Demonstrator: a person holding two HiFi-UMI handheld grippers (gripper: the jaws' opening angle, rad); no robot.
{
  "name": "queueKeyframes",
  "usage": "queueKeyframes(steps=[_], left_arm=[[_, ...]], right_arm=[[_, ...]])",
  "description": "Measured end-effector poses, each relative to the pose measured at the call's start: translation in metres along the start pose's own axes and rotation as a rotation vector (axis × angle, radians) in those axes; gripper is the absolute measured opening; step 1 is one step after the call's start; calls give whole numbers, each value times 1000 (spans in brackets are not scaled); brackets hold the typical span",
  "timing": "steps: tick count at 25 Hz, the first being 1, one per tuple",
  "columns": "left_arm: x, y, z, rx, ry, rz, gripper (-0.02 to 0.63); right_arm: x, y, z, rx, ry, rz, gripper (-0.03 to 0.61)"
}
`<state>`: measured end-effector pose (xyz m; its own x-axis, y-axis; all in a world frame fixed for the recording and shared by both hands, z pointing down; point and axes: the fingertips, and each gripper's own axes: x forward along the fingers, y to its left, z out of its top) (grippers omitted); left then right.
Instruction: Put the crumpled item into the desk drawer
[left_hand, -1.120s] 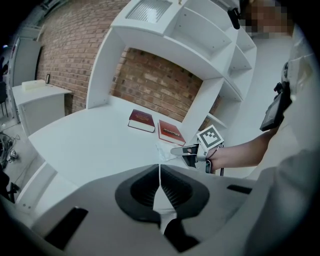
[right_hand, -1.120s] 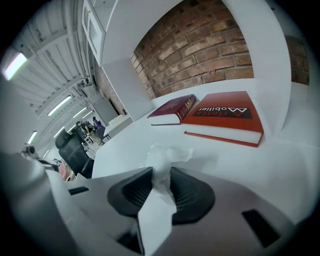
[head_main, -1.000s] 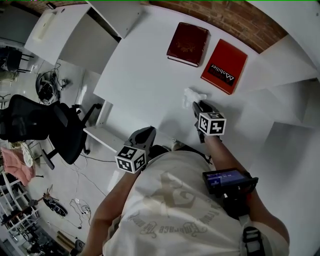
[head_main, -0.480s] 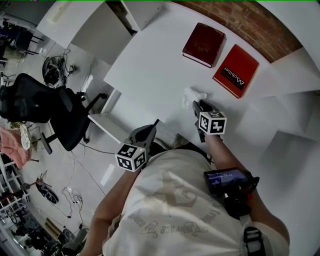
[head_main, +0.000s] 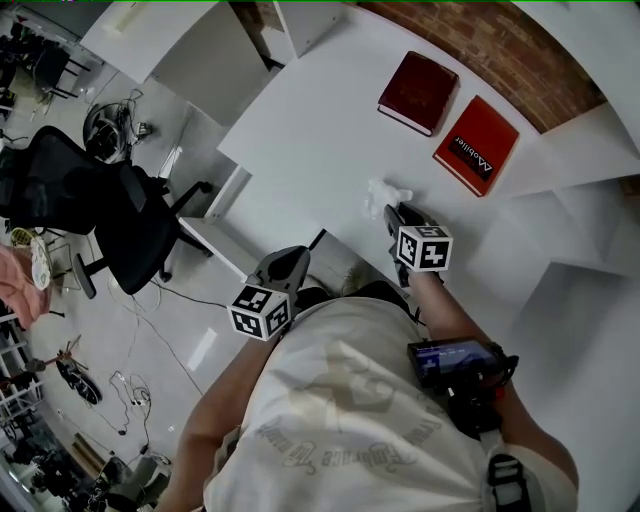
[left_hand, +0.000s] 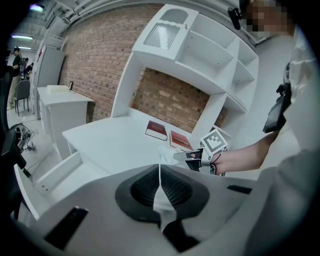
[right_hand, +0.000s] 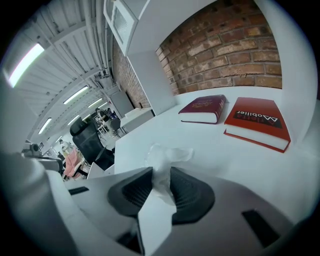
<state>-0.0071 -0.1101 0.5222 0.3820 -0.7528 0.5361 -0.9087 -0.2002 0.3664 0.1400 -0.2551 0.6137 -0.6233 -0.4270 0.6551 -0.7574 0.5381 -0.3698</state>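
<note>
Right hand-held gripper (right_hand: 161, 187) pinches the wad (right_hand: 165, 154) at its 6 o'clock edge. I judge it light, soft, squashy. Left hand-held gripper (left_hand: 160, 187) is pressed together, empty.

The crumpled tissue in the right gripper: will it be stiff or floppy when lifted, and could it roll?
Probably light and floppy: the crumpled tissue bulges loosely above the right gripper pinching it. Likely squashes rather than breaks. Its irregular shape should hardly roll on the desk.
</note>
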Motion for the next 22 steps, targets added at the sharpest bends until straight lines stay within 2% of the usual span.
queueKeyframes(steps=[5,22], left_arm=[[-19,13,-5,-33,-27,13,28],[-74,48,-17,-71,-115,34,28]], right_arm=[[-3,22,-3,-23,6,1,120],[2,96,-16,-103,42,33,120]])
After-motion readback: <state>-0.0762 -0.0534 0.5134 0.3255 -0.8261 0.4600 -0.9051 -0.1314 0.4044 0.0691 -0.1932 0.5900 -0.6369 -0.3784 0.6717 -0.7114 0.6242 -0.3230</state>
